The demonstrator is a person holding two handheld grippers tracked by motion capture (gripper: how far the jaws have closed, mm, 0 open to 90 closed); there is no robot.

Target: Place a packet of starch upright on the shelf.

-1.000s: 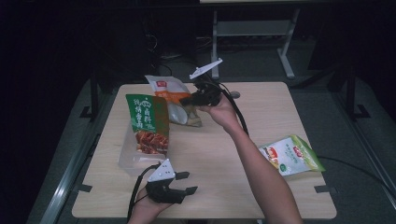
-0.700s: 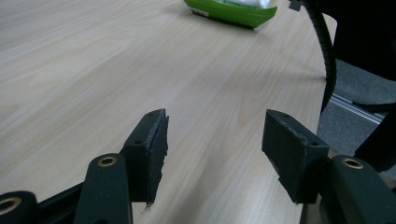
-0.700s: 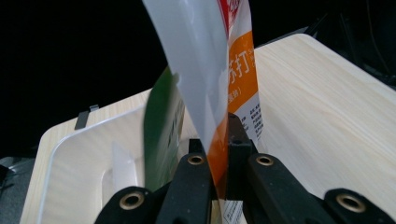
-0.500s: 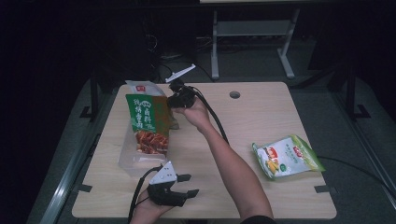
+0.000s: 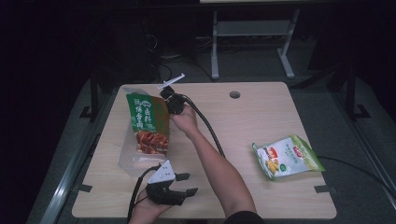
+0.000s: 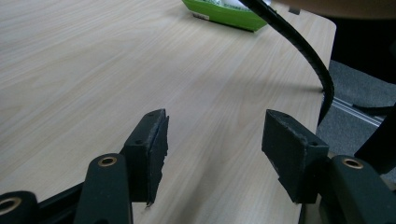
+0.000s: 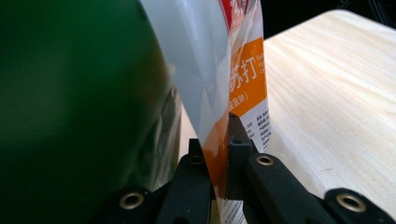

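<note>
My right gripper (image 5: 166, 97) is at the table's back left, right beside the top of a tall green snack bag (image 5: 147, 121) that stands in a clear plastic bin (image 5: 127, 161). In the right gripper view its jaws (image 7: 224, 135) are shut on the edge of an orange and white packet (image 7: 245, 88), which hangs pressed against the green bag (image 7: 70, 116). My left gripper (image 5: 187, 183) rests near the front edge, just right of the bin. Its jaws (image 6: 212, 149) stand open over bare wood with nothing between them.
A green and white snack bag (image 5: 286, 156) lies flat at the right of the table (image 5: 261, 116); its edge (image 6: 224, 11) shows far off in the left gripper view. The right gripper's black cable (image 5: 208, 128) trails along the forearm. A round hole (image 5: 235, 94) sits near the back edge.
The right gripper has carried the orange packet leftward and down, from mid-table behind the bin to the green bag's top. The left gripper has stayed where it was.
</note>
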